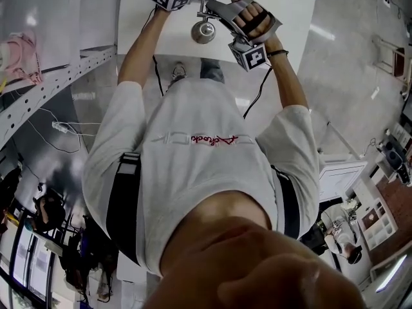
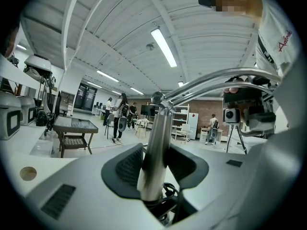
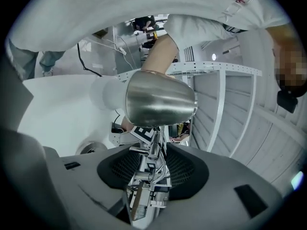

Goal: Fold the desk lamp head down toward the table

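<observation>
L gripper point(image 2: 157, 153) clamps lamp pole point(image 2: 155, 128); R gripper point(image 3: 154, 153) jaws apart, loose round neck point(image 3: 152, 166) under lamp head point(image 3: 160, 99).

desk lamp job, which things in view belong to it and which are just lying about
Belong: lamp head; lamp pole, clamped by the left gripper; lamp base; right gripper, jaws open around the lamp neck; white table.
Lying about: small dark table; white rack; pink cloth; white cable.
</observation>
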`<state>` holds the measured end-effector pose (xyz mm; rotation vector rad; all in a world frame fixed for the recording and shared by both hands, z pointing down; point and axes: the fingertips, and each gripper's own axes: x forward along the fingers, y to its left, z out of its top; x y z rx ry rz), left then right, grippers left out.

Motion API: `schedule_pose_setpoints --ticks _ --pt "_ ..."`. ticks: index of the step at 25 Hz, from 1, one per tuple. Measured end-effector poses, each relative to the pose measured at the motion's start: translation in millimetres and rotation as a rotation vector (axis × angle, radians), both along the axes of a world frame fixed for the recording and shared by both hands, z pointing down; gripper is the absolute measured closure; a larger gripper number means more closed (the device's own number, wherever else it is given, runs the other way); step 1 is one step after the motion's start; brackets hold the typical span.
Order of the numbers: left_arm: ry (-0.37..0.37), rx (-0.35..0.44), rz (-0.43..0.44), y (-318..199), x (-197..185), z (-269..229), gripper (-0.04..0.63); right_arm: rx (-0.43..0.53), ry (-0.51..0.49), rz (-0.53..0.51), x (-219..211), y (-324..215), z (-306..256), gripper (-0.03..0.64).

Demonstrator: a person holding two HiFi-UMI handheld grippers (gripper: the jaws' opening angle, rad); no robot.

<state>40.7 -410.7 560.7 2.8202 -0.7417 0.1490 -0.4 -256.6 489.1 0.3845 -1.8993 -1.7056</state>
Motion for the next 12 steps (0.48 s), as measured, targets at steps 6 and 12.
schedule_pose_setpoints --ticks 6,12 --pt "0.002 0.001 0.002 0.3 -1.7 -0.1 0.417 0.025 -0.031 -0.01 -2.0 1.1 -0.2 0.439" --pt "0.007 -0.001 0.004 0.6 -1.6 1.5 0.417 0.022 -0.072 -0.007 -2.2 1.9 2.0 0.443"
